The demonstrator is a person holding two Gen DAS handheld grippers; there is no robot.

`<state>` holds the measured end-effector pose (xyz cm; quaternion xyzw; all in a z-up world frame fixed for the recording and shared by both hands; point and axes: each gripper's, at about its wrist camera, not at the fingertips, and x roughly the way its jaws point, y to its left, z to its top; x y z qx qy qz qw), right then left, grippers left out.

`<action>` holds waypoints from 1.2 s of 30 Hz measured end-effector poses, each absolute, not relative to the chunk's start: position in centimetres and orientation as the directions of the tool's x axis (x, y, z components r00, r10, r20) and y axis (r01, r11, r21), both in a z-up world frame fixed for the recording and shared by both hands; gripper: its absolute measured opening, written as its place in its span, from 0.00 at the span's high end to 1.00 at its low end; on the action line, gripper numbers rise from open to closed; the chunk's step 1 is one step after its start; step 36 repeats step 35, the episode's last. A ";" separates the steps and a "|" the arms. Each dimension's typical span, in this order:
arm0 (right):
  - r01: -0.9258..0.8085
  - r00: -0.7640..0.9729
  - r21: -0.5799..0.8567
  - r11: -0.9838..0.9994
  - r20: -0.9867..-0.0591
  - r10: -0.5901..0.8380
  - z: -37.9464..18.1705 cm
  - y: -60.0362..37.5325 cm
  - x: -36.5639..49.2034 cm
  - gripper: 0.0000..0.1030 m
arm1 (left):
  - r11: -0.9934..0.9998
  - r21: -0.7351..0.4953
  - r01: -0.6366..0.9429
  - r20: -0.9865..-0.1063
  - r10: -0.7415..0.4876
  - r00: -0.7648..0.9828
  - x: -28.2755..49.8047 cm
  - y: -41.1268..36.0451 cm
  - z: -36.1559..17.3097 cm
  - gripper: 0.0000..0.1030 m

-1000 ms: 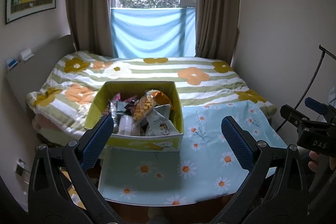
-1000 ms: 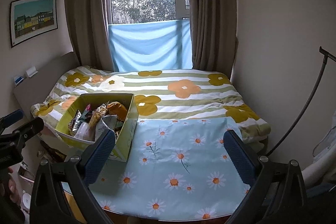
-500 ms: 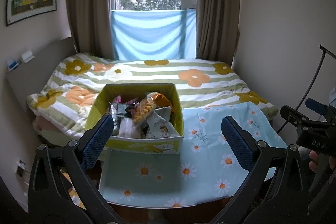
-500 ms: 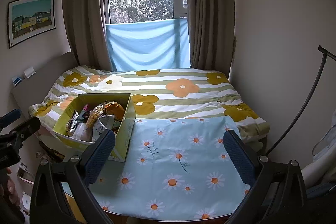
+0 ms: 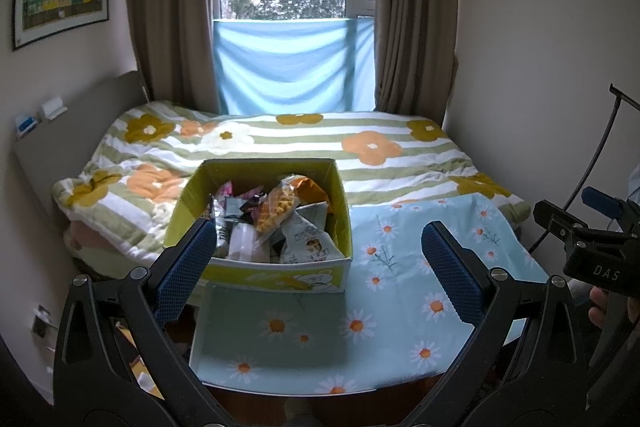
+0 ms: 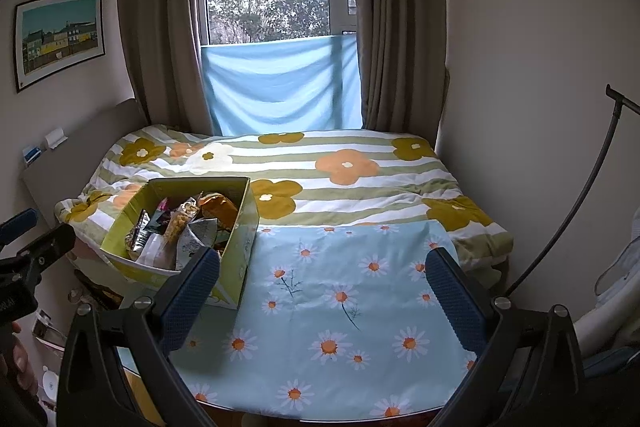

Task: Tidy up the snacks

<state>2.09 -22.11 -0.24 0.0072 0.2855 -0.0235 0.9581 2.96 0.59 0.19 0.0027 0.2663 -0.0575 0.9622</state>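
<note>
An open yellow-green cardboard box (image 5: 276, 273), heaped with assorted snack packets (image 5: 278, 213), is set upright on the left part of the daisy-printed cloth (image 5: 400, 291).

A home bedroom: a bed (image 6: 280, 179) under a flowered quilt, brown curtains (image 6: 160, 27) at the window, a framed picture (image 6: 60, 39) on the wall.

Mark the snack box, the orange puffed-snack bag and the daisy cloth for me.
snack box (image 5: 280, 277), left wrist view, on its printed front wall.
orange puffed-snack bag (image 5: 276, 211), left wrist view, mid-bag.
daisy cloth (image 6: 360, 307), right wrist view, bare stretch right of the box.
</note>
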 end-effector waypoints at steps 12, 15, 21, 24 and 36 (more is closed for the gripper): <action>0.061 0.834 -0.007 0.998 -0.549 -0.055 -0.1 -22.0 2.0 0.01 | 0.995 -0.024 0.100 -0.506 -0.098 0.857 2.6 0.8 0.1 0.01; 0.061 0.833 -0.004 0.998 -0.551 -0.054 -0.1 -22.0 2.0 0.01 | 0.994 -0.035 0.104 -0.511 -0.107 0.853 2.6 1.0 0.0 0.01; 0.060 0.834 -0.003 0.998 -0.549 -0.052 -0.2 -22.0 2.0 0.01 | 0.996 -0.031 0.083 -0.502 -0.087 0.860 2.6 1.6 0.3 0.01; 0.060 0.833 -0.001 0.998 -0.550 -0.051 -0.1 -22.0 2.0 0.01 | 0.998 -0.005 0.068 -0.503 -0.061 0.862 2.8 1.6 0.4 0.01; 0.062 0.824 0.002 0.998 -0.565 -0.050 -0.1 -21.2 2.6 0.01 | 0.997 -0.008 0.083 -0.482 -0.077 0.873 3.4 2.6 0.2 0.01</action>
